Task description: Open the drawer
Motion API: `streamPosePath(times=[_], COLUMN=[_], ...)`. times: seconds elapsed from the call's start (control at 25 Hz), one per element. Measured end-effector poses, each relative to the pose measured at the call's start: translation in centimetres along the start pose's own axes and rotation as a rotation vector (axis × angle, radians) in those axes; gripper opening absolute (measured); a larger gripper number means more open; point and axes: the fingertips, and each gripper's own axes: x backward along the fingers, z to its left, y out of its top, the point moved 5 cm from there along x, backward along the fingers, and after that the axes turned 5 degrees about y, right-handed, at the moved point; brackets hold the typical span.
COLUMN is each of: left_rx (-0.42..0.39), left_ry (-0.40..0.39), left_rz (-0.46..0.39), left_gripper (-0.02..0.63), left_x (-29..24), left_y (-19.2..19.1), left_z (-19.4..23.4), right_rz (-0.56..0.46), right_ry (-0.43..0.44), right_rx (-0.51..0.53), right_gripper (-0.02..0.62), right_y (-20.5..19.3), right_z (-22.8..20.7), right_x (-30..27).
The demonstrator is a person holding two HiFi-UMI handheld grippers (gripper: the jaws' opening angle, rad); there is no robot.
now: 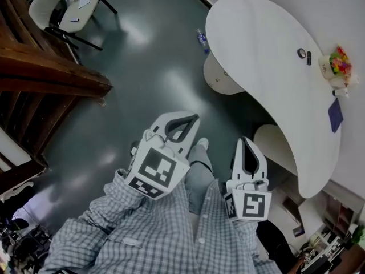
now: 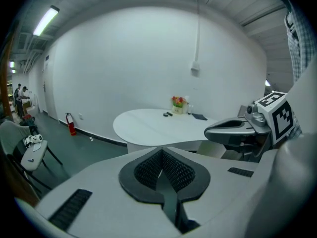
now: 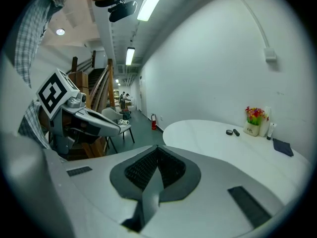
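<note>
Above a dark green floor beside a curved white worktop, the left gripper and right gripper hover clenched and empty, no drawer yet in sight; finding its handle, then parting one gripper's jaws, looks the sound approach.

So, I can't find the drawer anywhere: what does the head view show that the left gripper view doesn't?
Head view only: the person's shoe on the floor and cluttered shelves at lower right. Left gripper view only: a red fire extinguisher by the wall, a ceiling strip light and people far off. Both: the white table, its flower pot, the chair and the shut right tool. I can make out no drawer in either.
</note>
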Motion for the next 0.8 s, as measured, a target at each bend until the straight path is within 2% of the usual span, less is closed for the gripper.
streamPosePath(times=[0.32,0.56,0.8], left_rx=[0.046,0.075,0.070], left_ry=[0.029,0.030,0.051], left_rz=[0.050,0.054,0.061], left_gripper=[-0.002,-0.002,-0.002], left_x=[-2.1,-4.6,-6.6], left_y=[-3.0,-5.1,-7.4], left_z=[0.4,0.3,0.8], right_rz=[0.083,0.131,0.147], right_ry=[0.064,0.117,0.165], right_rx=[0.043,0.044,0.059], right_gripper=[0.009,0.008,0.008], right_y=[-2.8,-5.3,-7.0], right_z=[-1.4,-1.8,-1.4], right_x=[-1.5,-2.4,-4.0])
